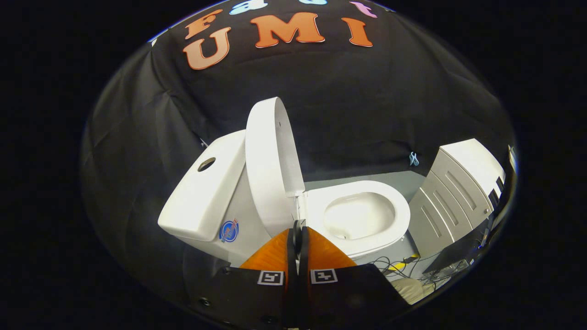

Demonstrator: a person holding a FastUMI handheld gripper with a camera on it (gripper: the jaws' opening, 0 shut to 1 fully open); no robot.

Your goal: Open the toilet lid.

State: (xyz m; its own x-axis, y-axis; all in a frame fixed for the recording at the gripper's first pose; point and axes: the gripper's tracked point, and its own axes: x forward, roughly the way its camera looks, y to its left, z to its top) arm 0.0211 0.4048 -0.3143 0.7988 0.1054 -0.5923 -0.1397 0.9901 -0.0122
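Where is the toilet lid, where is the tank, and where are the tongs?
toilet lid (265, 165): gripper view, on its raised outer face.
tank (202, 192): gripper view, on its top cover.
tongs (298, 228): gripper view, at the closed tips.

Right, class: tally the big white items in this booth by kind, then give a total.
Toilet, lid raised upright against the tank: 1
Cabinet beside the toilet: 1
Total: 2
The gripper is shut, fingers together just before the lid's lower edge.

Raised lid (268, 165) and tank (204, 192) block beyond the closed claw (299, 229); bowl seat (362, 215) lies open, cabinet (458, 192) beside it
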